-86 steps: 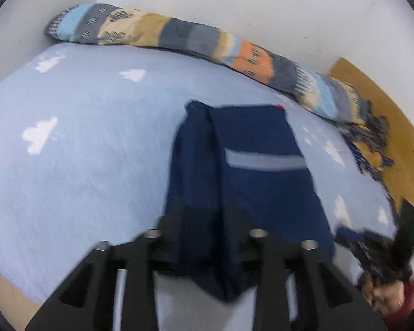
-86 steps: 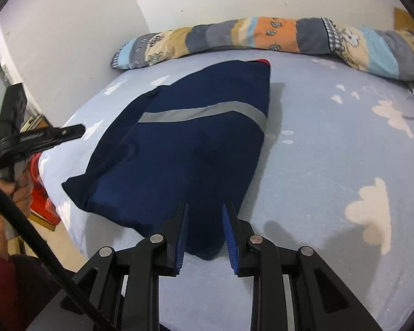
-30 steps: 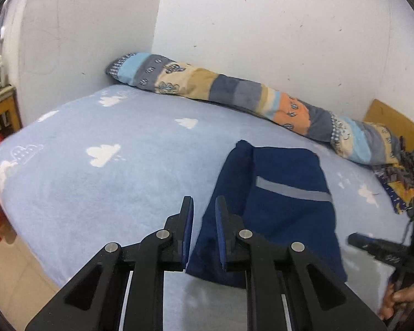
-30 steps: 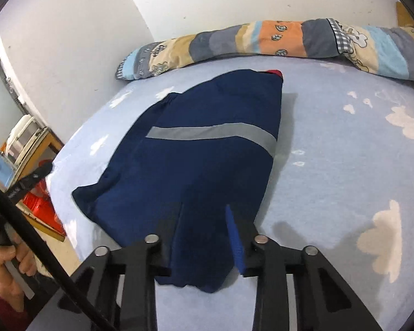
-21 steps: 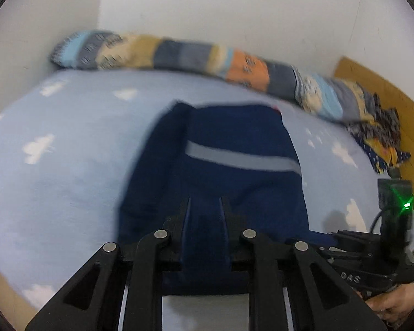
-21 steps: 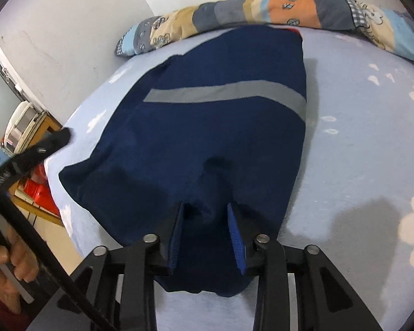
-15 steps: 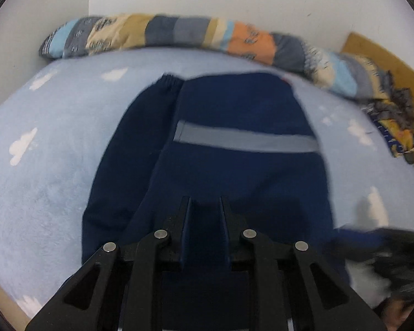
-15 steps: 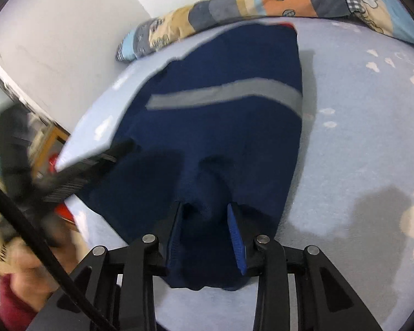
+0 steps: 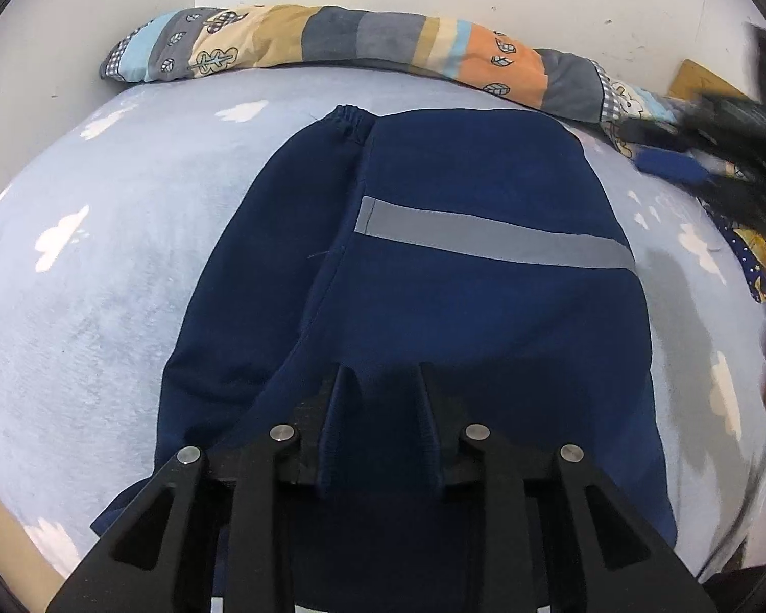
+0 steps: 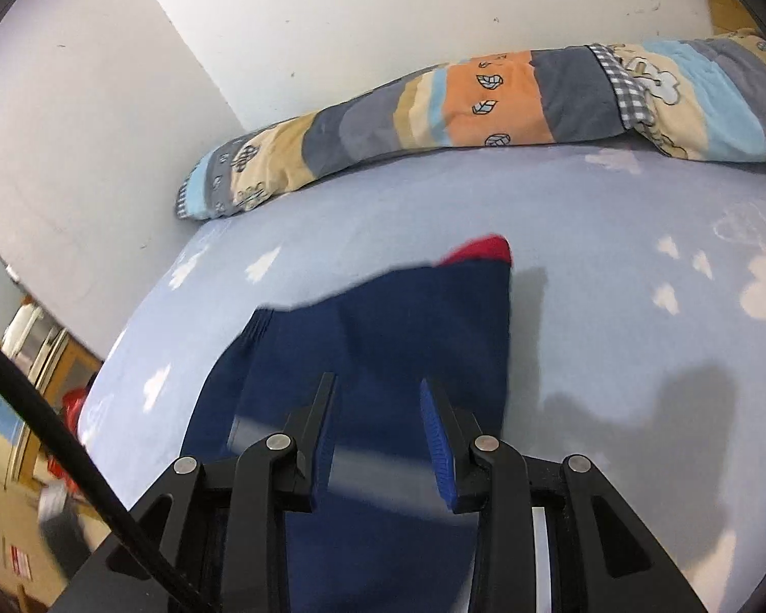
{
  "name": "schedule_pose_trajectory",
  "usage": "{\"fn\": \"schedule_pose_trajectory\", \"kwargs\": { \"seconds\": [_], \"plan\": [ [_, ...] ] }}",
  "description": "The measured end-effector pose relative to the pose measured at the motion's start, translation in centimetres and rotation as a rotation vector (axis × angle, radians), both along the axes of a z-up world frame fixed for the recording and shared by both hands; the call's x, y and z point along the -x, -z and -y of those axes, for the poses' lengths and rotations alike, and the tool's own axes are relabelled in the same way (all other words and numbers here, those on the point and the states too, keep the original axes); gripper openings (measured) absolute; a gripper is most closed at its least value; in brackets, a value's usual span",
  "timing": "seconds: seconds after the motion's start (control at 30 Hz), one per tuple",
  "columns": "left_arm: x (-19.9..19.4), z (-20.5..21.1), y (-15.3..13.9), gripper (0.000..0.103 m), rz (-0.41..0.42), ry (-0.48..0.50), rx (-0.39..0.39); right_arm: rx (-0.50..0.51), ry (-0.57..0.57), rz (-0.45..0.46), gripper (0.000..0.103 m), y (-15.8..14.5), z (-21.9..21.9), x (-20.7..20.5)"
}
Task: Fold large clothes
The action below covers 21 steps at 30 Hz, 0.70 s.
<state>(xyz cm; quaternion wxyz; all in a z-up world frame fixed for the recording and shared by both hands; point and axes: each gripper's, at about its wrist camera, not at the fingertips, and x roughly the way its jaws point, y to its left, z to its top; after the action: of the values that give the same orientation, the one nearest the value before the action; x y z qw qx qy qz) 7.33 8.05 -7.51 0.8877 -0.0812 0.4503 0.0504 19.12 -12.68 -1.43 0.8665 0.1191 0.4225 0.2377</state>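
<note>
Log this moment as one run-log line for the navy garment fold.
stage: mid-fold | navy garment: flat on blue bedsheet | left gripper: opening, garment hem between fingers | right gripper: open above garment

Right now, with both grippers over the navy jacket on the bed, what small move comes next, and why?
Probably finish opening the left gripper and lift it clear. Its jaws are opening with a hump of the jacket between them at the near edge, and the jacket already lies folded on the bed. The right gripper hangs open above it, holding nothing.
</note>
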Motion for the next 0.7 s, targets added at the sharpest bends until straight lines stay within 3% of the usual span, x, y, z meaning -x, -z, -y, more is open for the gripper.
{"fn": "schedule_pose_trajectory", "kwargs": {
  "seconds": [0.13,0.2,0.27,0.33,0.43,0.53,0.63,0.7],
  "plan": [
    [-0.2,-0.3,0.1,0.027,-0.004,0.004,0.007,0.015,0.033,-0.056,0.036,1.5,-2.9,-4.7],
    [-0.2,-0.4,0.1,0.029,-0.008,0.001,0.009,0.065,0.03,-0.108,0.037,3.4,-4.7,-6.7],
    [-0.4,-0.5,0.3,0.031,-0.018,-0.002,0.007,0.1,-0.009,-0.228,0.038,6.9,-6.2,-8.6],
    [-0.5,-0.6,0.4,0.031,-0.026,-0.002,0.009,0.14,-0.038,-0.235,0.039,8.4,-7.2,-8.9],
    [-0.3,-0.9,0.2,0.032,-0.02,-0.003,0.037,0.138,-0.051,-0.241,0.04,7.1,-7.2,-8.9],
    [0.1,-0.9,-0.2,0.035,-0.007,-0.007,0.046,0.069,-0.083,-0.189,0.04,4.3,-6.1,-6.9],
    [0.7,-0.8,-0.9,0.037,0.025,-0.014,0.049,0.085,-0.114,-0.139,0.04,2.2,-4.7,-3.0],
    [1.1,-0.4,-1.6,0.041,0.058,-0.016,-0.001,0.126,-0.148,-0.125,0.041,1.7,-3.8,0.3]
  ]
}}
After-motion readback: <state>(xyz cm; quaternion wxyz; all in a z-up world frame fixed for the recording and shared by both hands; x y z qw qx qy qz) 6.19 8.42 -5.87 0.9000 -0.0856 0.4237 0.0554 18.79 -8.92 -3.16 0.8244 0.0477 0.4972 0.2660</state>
